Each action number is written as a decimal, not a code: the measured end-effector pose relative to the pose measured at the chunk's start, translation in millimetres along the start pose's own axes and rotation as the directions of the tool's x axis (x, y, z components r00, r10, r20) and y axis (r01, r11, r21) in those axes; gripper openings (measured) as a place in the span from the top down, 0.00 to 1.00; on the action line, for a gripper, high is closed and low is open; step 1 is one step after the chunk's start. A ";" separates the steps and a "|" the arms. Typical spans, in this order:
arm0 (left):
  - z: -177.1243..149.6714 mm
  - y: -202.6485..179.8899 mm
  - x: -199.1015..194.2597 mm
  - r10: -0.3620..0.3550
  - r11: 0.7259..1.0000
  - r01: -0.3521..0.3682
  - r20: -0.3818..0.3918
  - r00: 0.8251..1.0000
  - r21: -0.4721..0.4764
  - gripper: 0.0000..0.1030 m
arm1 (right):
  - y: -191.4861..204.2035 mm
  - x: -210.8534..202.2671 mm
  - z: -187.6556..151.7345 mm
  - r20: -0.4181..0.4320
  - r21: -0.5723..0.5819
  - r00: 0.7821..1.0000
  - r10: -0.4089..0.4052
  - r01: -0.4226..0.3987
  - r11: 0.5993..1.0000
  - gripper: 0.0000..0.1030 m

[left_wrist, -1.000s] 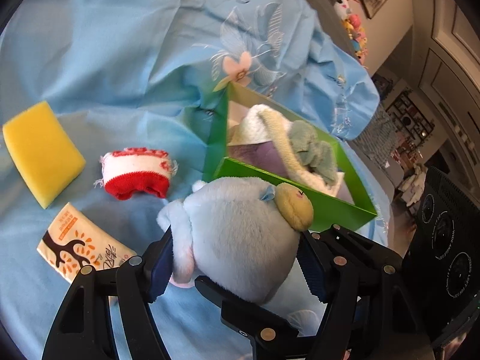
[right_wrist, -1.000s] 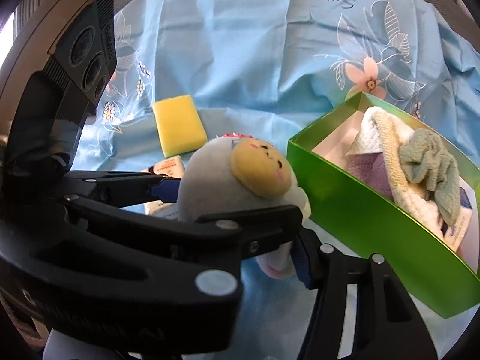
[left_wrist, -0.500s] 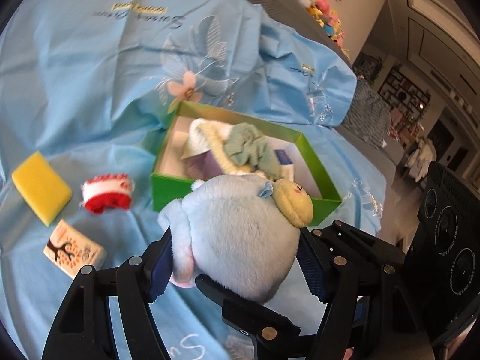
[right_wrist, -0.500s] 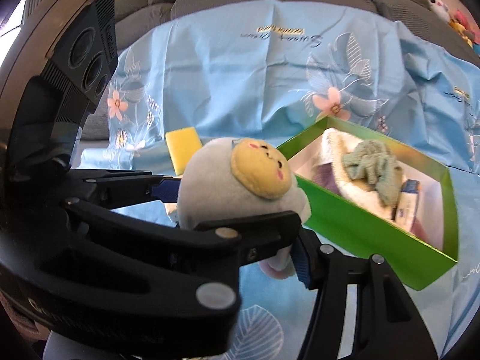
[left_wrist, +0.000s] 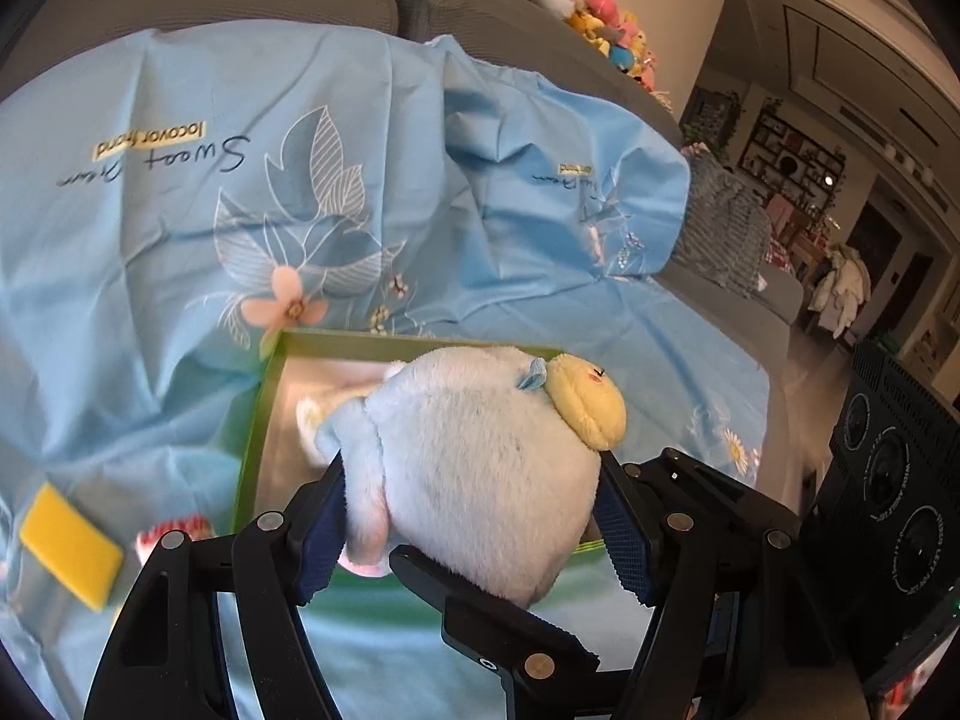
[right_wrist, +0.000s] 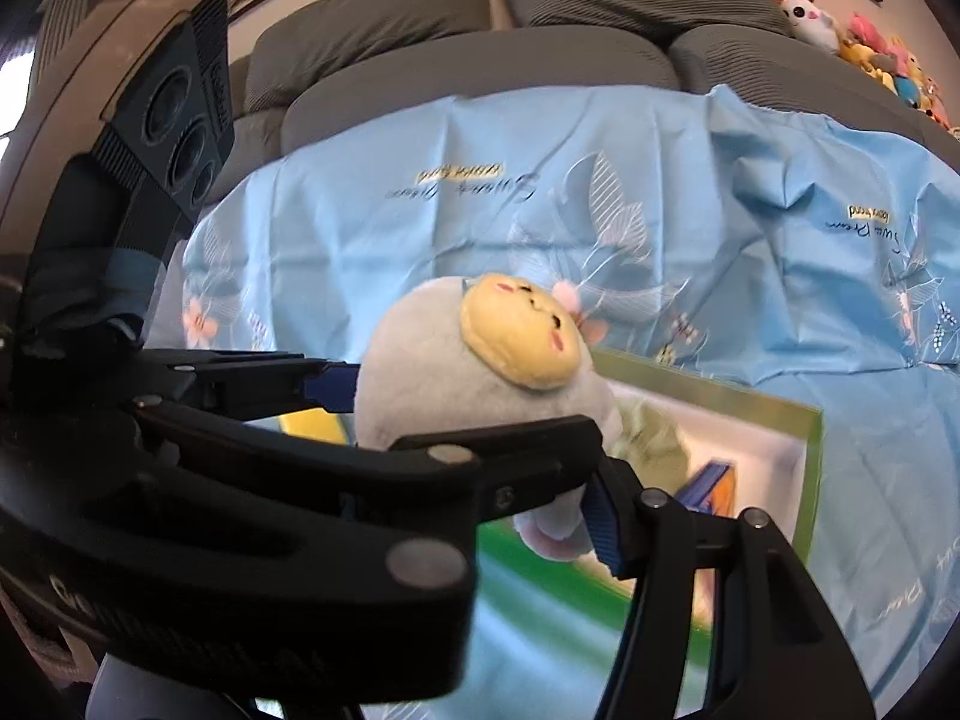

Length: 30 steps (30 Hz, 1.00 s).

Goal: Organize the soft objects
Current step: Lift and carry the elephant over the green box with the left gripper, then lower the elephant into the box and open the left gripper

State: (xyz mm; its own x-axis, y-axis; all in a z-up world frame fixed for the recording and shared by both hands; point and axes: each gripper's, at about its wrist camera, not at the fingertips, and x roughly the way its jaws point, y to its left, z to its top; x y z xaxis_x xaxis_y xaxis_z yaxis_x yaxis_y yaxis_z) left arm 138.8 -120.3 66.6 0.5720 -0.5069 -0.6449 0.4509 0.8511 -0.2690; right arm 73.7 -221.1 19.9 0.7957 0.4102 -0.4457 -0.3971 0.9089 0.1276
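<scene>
Left gripper: your left gripper (left_wrist: pixel 474 516) is clamped on the plush toy (left_wrist: pixel 480 468); both blue pads press into its pale blue body, one on each flank.
Right gripper: your right gripper (right_wrist: pixel 474 456) grips the same plush toy (right_wrist: pixel 444 384); one pad meets its left side, the other sits under a pinkish foot at its lower right.
Plush toy: you hold it between both tools, clear of the cloth, its round yellow face (right_wrist: pixel 521 339) turned up and to the right in the left view.
Green box (left_wrist: pixel 264 414): it lies on the cloth directly behind and beneath the toy, open, white inside; its contents are blurred, though a greenish cloth and a blue item show in the right view.
Yellow sponge (left_wrist: pixel 71 546): flat on the cloth, well to the left of the box.
Red-and-white item (left_wrist: pixel 174 531): between sponge and box, partly hidden by your left finger.
Blue sheet (left_wrist: pixel 180 228): spread over a grey sofa (right_wrist: pixel 480 60).
Background: a row of soft toys (left_wrist: pixel 606 24) along the sofa back.
</scene>
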 end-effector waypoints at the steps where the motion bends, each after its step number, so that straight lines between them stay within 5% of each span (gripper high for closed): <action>1: 4.6 2.7 4.0 0.003 1.000 -0.003 -0.007 1.000 -0.003 0.29 | -5.8 4.8 6.1 0.002 0.008 1.000 0.004 -0.004 1.000 0.43; 8: 17.9 33.0 36.7 0.036 0.998 -0.040 -0.074 0.997 -0.049 0.29 | -21.6 44.0 20.8 -0.051 0.056 0.998 0.042 -0.039 0.998 0.43; 21: -6.3 93.3 81.1 0.026 0.970 -0.069 -0.184 0.983 -0.233 0.27 | -23.5 121.7 3.9 -0.255 0.097 0.964 0.072 -0.048 0.994 0.40; 25: -5.7 94.2 80.3 0.045 0.968 -0.092 -0.200 0.979 -0.232 0.16 | -25.5 127.8 -0.7 -0.297 0.083 0.954 0.031 -0.006 0.997 0.23; 30: -2.1 88.6 71.1 0.084 0.970 -0.125 -0.197 0.977 -0.206 0.15 | -28.3 116.0 -3.2 -0.290 0.081 0.957 0.019 0.004 0.997 0.21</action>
State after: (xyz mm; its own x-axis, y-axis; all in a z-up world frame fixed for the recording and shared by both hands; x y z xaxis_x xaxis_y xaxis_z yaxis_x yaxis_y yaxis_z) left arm 218.0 -80.7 -4.6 0.4615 -0.3966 -0.7936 0.2245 0.9176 -0.3280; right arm 175.8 -199.5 -38.3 0.6209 0.3881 -0.6810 -0.3551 0.9138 0.1970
